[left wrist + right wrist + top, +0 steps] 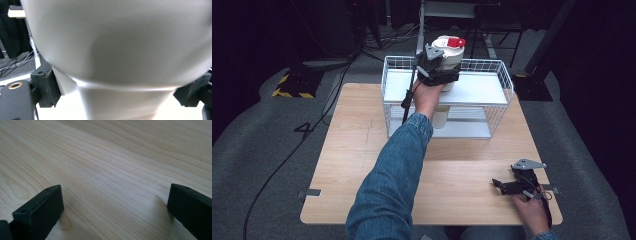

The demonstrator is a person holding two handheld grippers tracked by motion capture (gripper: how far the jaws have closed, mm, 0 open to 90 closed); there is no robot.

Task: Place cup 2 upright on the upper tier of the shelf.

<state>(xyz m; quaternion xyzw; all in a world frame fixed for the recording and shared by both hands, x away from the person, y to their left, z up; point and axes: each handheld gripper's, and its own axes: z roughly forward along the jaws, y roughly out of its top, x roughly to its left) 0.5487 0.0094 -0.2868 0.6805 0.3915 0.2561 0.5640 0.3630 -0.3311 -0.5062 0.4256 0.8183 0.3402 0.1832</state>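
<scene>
Left gripper (438, 70) up at the wire rack (499, 75) on the far half of the wooden table (357, 165), jaws clamped on the white container (451, 56), red-capped, standing on the rack's top shelf. Right gripper (507, 186) well in front of the rack, near the table's front edge, jaws spread wide over bare wood.

Worktop (362, 165) in front of wire rack (499, 75) lies open for passage; rack's rim walls and white jar (452, 55) on its upper shelf block reach there.
</scene>
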